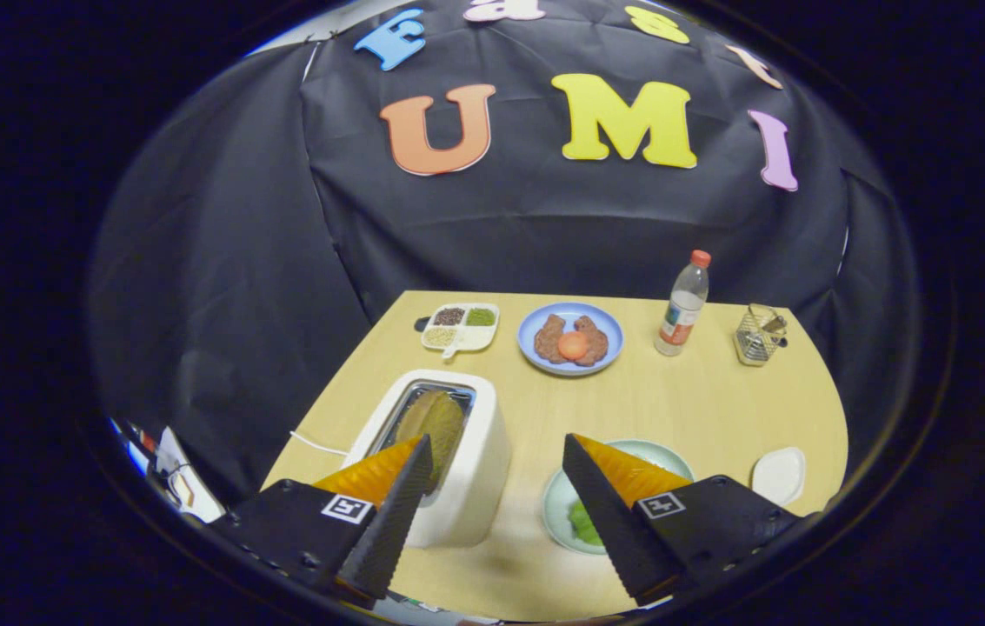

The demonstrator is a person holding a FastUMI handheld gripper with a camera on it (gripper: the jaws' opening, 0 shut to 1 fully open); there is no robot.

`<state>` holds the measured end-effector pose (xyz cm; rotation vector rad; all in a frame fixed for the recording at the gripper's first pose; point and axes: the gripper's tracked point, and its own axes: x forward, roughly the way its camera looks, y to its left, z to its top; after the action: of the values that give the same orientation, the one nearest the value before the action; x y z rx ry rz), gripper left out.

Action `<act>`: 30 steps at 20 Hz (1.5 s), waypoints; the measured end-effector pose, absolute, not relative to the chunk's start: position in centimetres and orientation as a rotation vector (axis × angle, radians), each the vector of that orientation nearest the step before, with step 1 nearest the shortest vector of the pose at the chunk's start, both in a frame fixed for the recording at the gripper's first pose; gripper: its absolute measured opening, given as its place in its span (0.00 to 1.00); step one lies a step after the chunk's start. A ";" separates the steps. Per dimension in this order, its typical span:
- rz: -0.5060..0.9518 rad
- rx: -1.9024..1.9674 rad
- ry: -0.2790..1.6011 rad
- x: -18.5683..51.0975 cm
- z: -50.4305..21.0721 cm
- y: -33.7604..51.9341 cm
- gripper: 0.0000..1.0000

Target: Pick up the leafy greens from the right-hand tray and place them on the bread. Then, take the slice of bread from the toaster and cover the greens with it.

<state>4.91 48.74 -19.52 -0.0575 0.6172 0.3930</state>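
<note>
A white toaster (468, 491) stands on the wooden table, partly behind my left finger. A brownish slice of bread (436, 421) sits upright in its slot. Leafy greens (583, 522) lie on a pale green plate (662, 454) to the toaster's right, mostly hidden under my right finger. Further back is a blue plate (529, 336) with two brown pieces (551, 340) and an orange round thing (573, 345) on them. My gripper (495, 439) hangs above the near table edge, open, with nothing between its fingers.
A divided white tray (460, 328) of seeds and spices lies at the back left. At the back right stand a clear bottle with a red cap (683, 309) and a wire holder (757, 335). A small white dish (779, 475) sits near the table's (718, 400) right edge.
</note>
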 end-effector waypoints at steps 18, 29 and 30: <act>0.188 -0.132 0.774 8.0 -24.6 55.1 0.36; 0.253 -0.013 0.730 7.6 -18.7 53.2 0.12; 0.262 0.003 0.710 7.7 -17.7 52.8 0.12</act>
<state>7.66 52.82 -17.71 0.0031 0.7103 0.2624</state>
